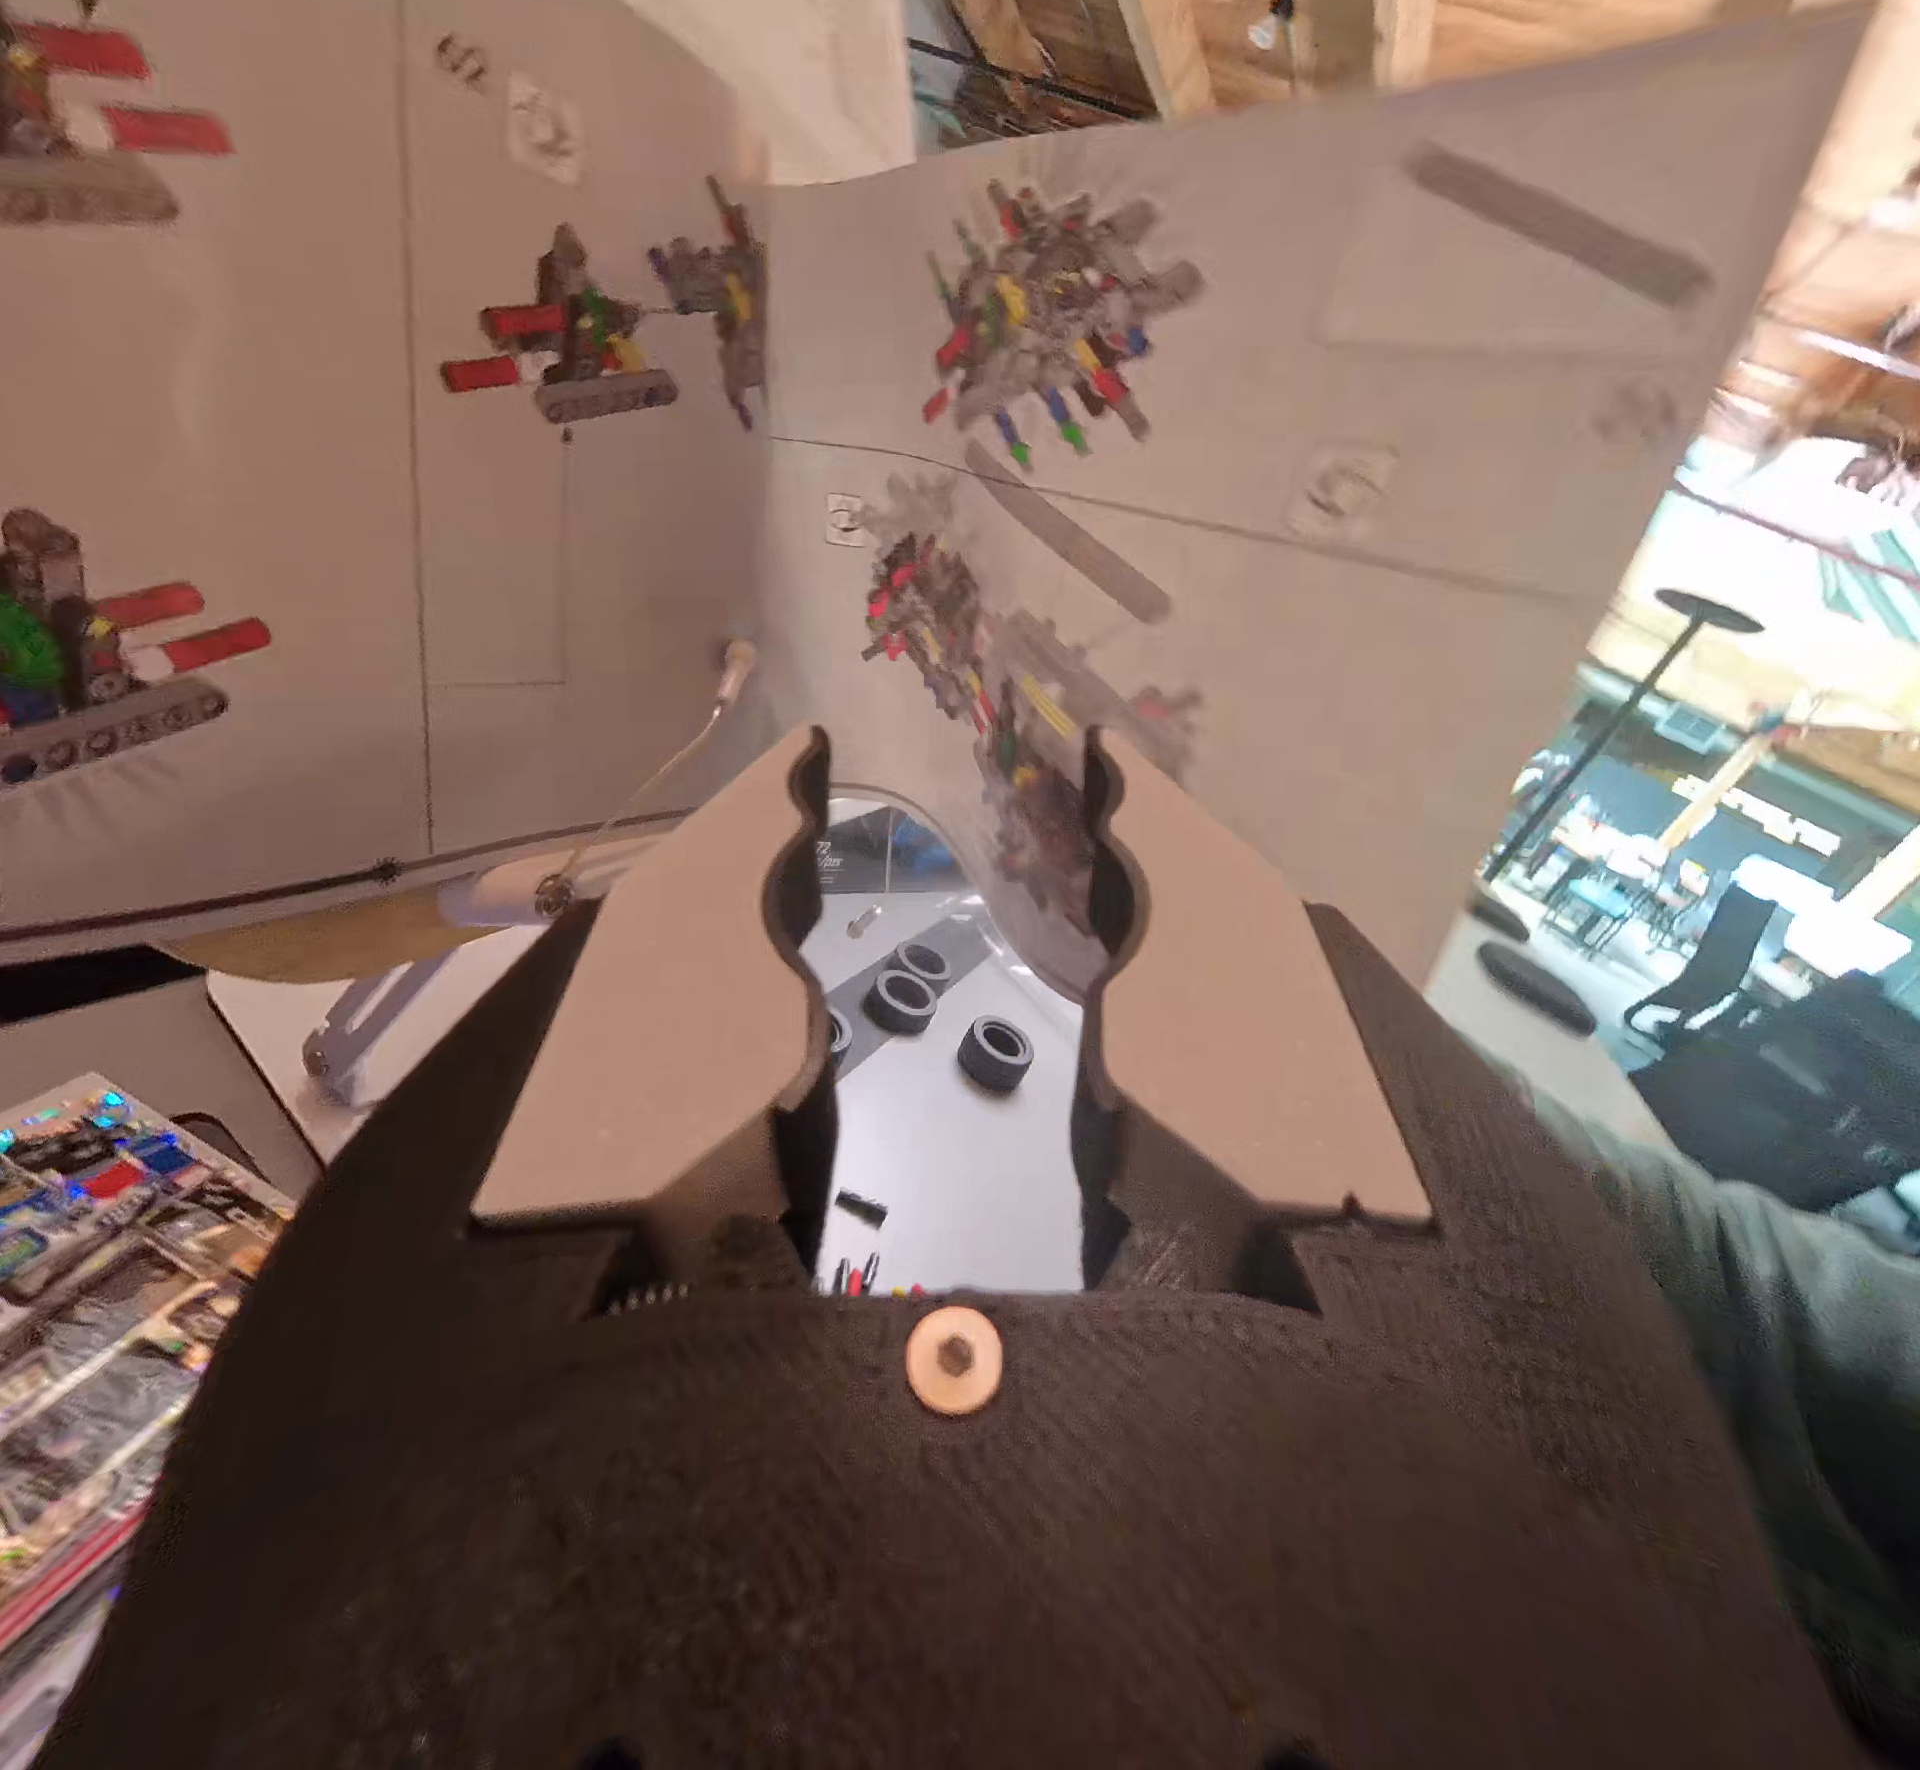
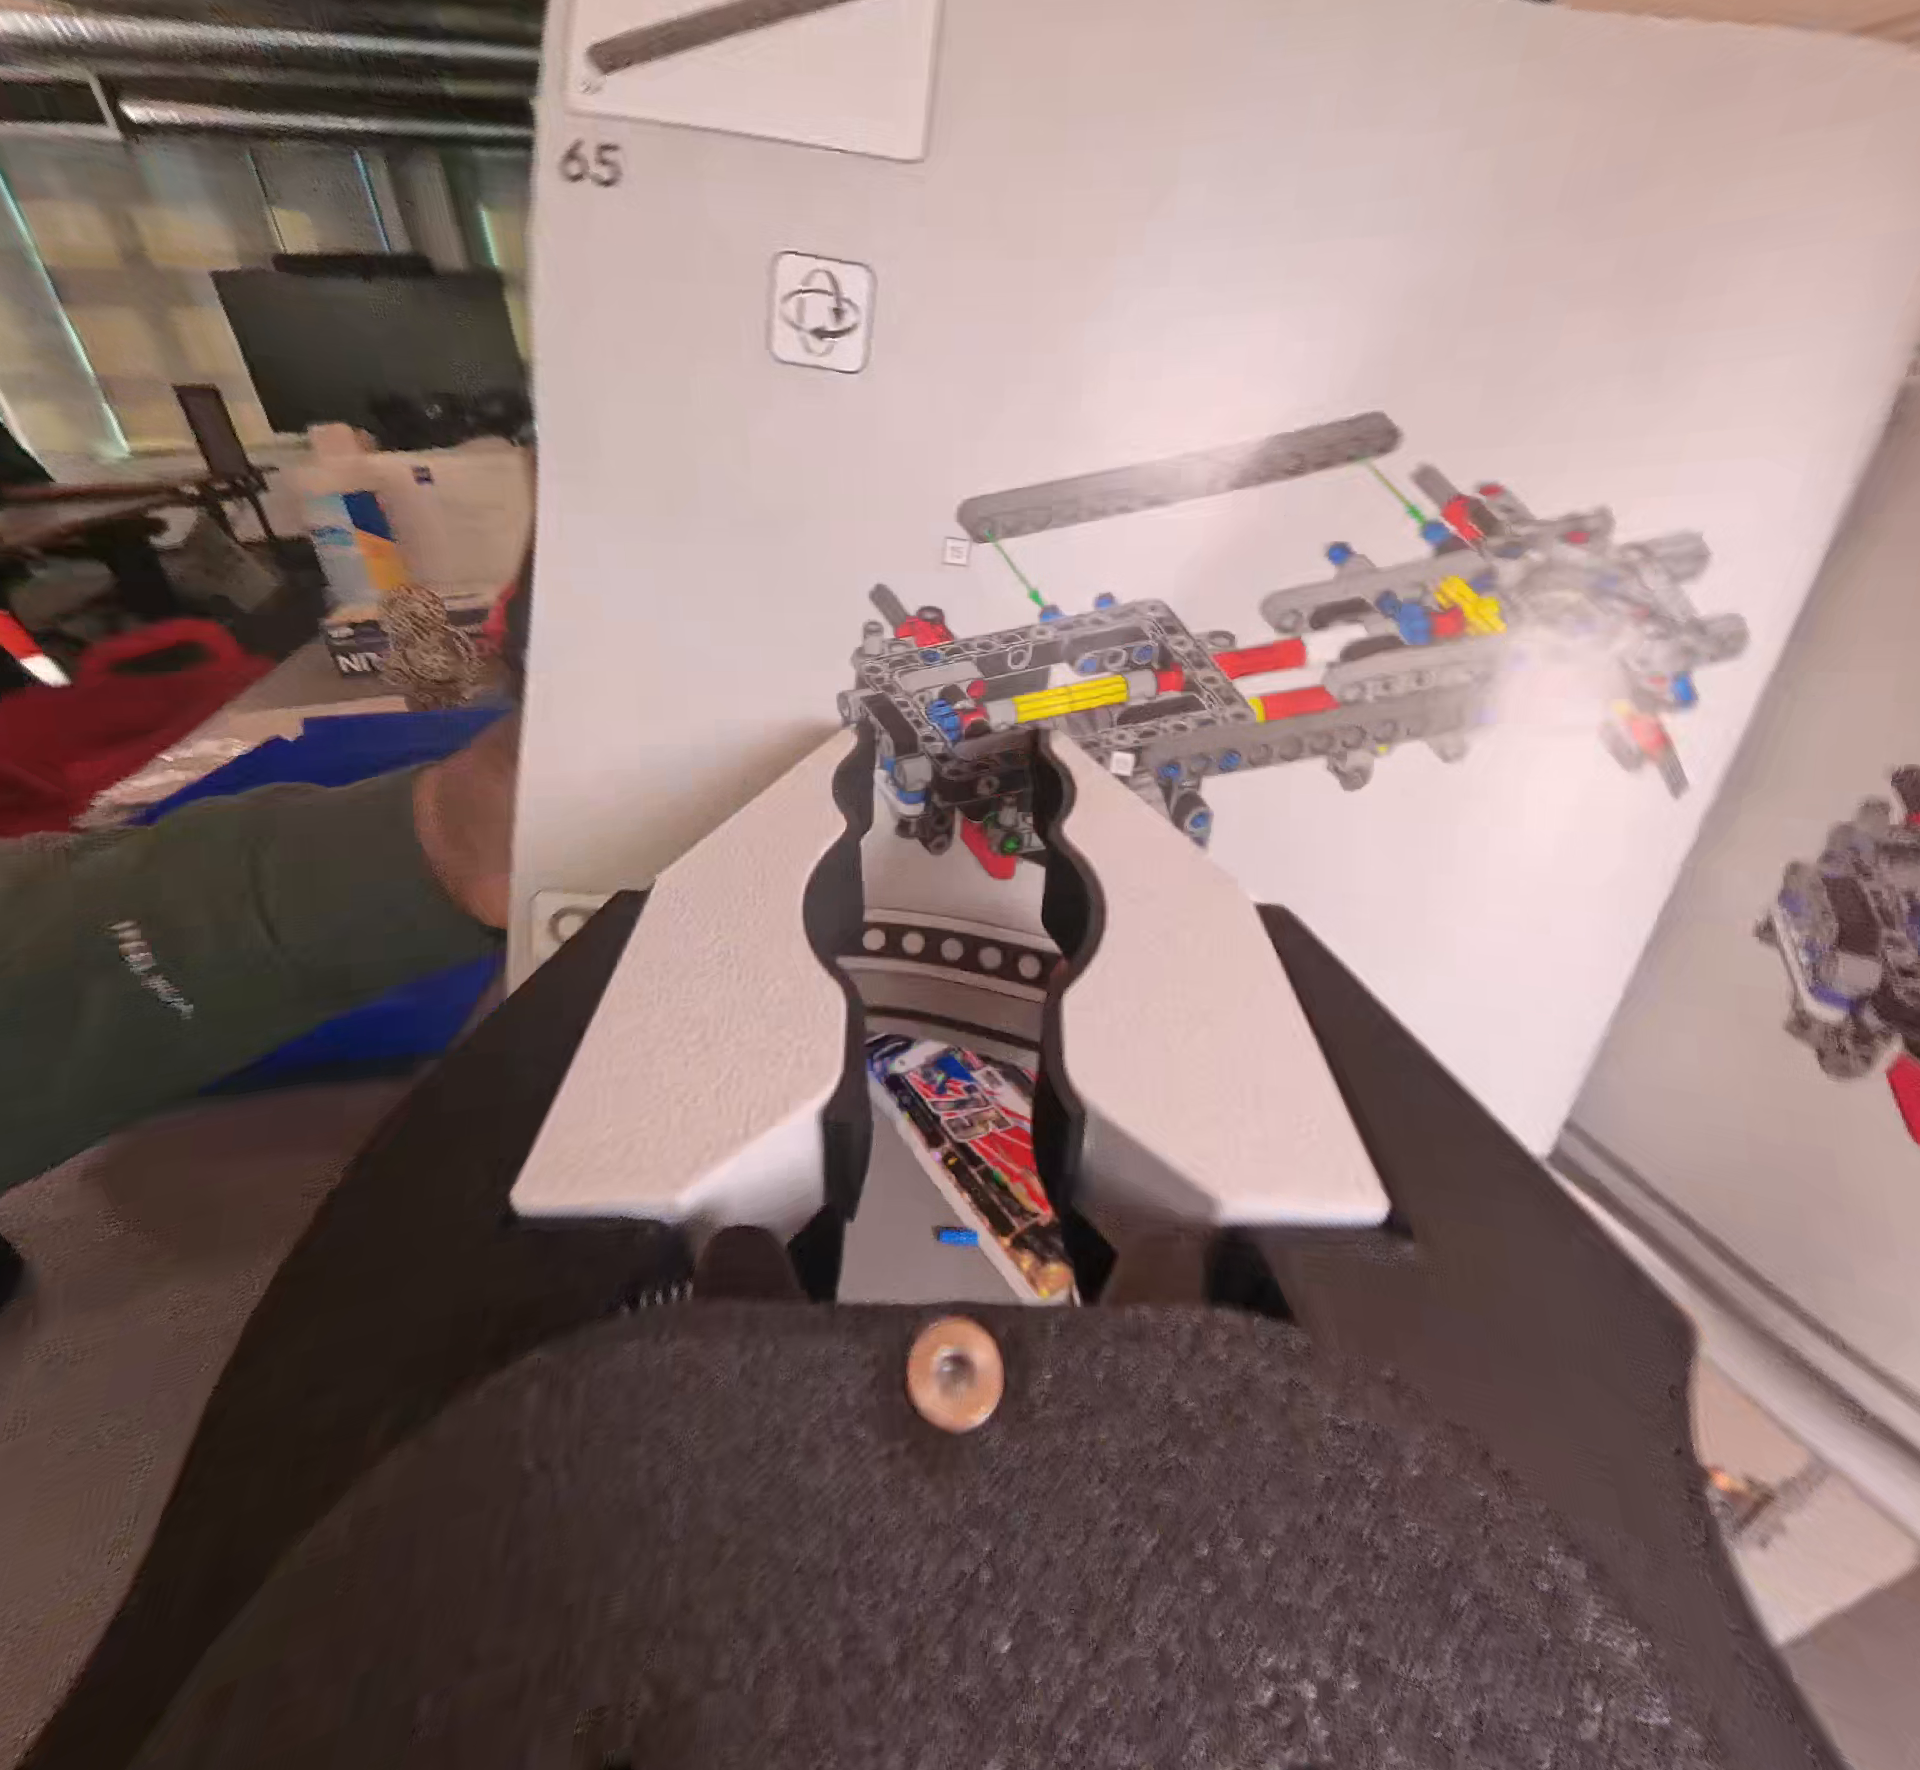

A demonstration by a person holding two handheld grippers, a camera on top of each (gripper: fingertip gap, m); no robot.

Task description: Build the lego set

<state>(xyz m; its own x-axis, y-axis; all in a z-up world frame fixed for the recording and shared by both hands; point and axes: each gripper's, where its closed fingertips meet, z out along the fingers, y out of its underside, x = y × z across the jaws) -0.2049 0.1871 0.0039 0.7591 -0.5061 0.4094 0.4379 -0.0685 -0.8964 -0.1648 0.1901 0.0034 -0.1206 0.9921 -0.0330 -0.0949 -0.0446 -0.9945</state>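
Tyres [image 1: 940, 1003] seemingly below lifted page [image 1: 1351, 349]

both views wide-angle, straight lines bowed toward the edges. left wrist view: warm indoor light, bare bulbs [image 1: 1262, 29] high above the jaws, bright daylight window area [image 1: 1745, 785] far right of the jaws, slightly blown out. instruction page [image 1: 1247, 390] beyond the jaws is motion-blurred, its printed drawings smeared; tyres [image 1: 995, 1053] seen between the jaws are sharper. right wrist view: page [image 2: 1195, 318] ahead of the jaws evenly lit, mostly sharp, with a white glare patch [image 2: 1569, 681] to the right of the jaws. background room left of the jaws dim and blurred; sleeve [image 2: 208, 972] soft.
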